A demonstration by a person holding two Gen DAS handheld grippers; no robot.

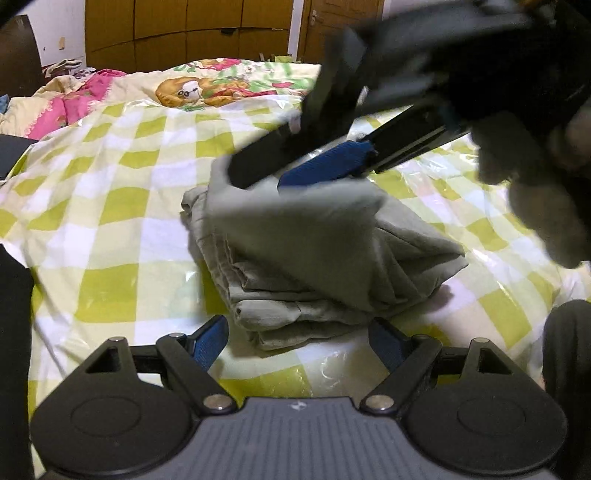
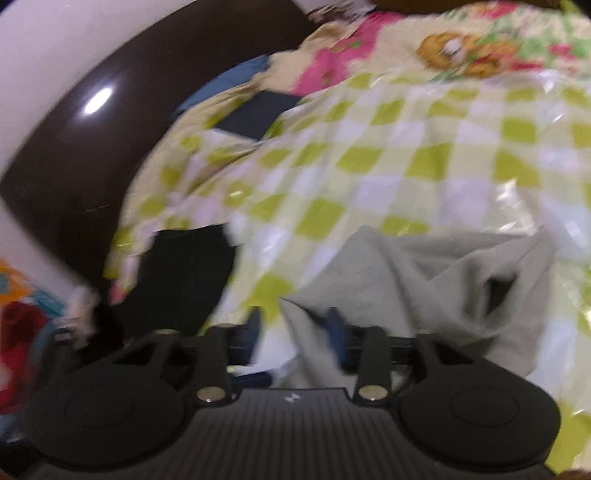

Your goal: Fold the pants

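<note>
Grey-green pants (image 1: 314, 258) on a cloth (image 1: 110, 206) checked lime, white and cream; pink floral quilt (image 1: 77, 99); black grippers with blue pads (image 1: 328, 166); brown wardrobe (image 1: 184, 33)

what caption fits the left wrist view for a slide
Right gripper over the top flap of folded grey pants on a green checked sheet, left gripper open in front.

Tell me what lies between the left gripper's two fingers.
Left wrist view: the near edge of the folded grey pants sits between the open left gripper's blue fingers, over the checkered sheet.
</note>
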